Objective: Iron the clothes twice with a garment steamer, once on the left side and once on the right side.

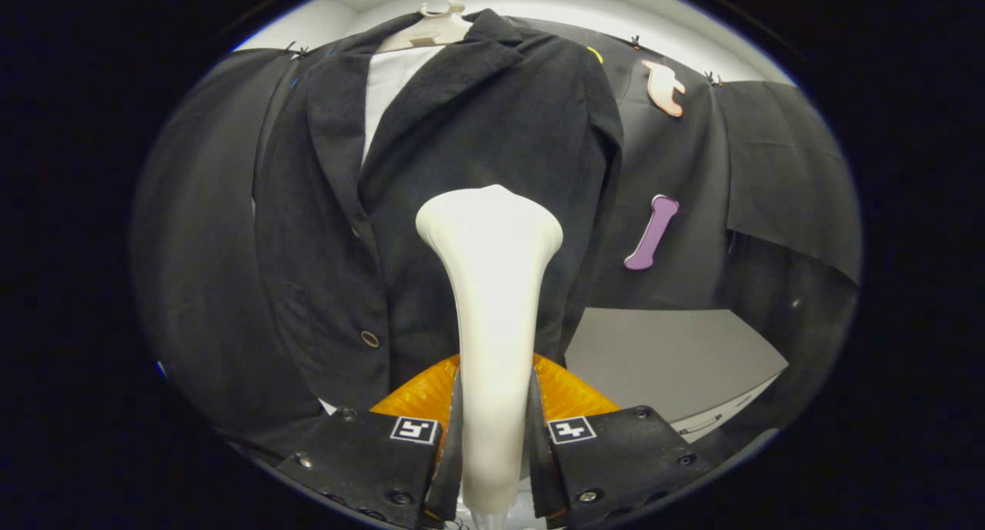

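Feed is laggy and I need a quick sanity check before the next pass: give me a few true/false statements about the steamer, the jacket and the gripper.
1. The gripper is shut on the steamer. True.
2. The steamer's head is against the jacket front. True, as far as this view shows.
3. The jacket lies flat on a table. False: it hangs on a hanger.
4. The jacket is white. False: it is dark, with a white shirt inside.
5. A button sits beside the steamer's neck. True.

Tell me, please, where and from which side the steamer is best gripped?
Grip the steamer by its slim handle, from behind, as the claw does now: shut on it, a finger on either side. The wide head flares out beyond the fingers, against the jacket.
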`<state>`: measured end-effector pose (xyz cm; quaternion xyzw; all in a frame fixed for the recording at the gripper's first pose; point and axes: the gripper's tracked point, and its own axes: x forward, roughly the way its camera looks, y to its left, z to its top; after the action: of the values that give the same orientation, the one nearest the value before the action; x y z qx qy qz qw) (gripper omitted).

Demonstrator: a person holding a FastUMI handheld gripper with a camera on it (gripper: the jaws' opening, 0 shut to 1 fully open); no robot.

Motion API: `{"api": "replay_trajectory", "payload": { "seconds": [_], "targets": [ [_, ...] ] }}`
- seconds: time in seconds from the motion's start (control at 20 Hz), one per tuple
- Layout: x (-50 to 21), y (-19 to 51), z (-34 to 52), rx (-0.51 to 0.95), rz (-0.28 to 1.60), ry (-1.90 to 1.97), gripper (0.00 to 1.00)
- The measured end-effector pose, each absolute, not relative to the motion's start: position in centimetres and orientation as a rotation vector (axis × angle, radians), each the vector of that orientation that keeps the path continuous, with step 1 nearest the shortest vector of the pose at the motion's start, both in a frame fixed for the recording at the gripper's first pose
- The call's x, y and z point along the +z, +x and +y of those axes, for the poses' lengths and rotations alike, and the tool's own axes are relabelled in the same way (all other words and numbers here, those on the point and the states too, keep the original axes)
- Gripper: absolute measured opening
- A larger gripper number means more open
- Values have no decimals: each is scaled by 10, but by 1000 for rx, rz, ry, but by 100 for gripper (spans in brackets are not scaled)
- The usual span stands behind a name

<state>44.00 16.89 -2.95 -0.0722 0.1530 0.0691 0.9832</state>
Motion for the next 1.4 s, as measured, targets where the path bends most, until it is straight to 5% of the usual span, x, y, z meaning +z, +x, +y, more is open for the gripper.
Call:
{"api": "replay_trajectory", "payload": {
  "seconds": [1.4],
  "targets": [
    [-80, 448, 153, 124, 429, -179, 39]
  ]
}}
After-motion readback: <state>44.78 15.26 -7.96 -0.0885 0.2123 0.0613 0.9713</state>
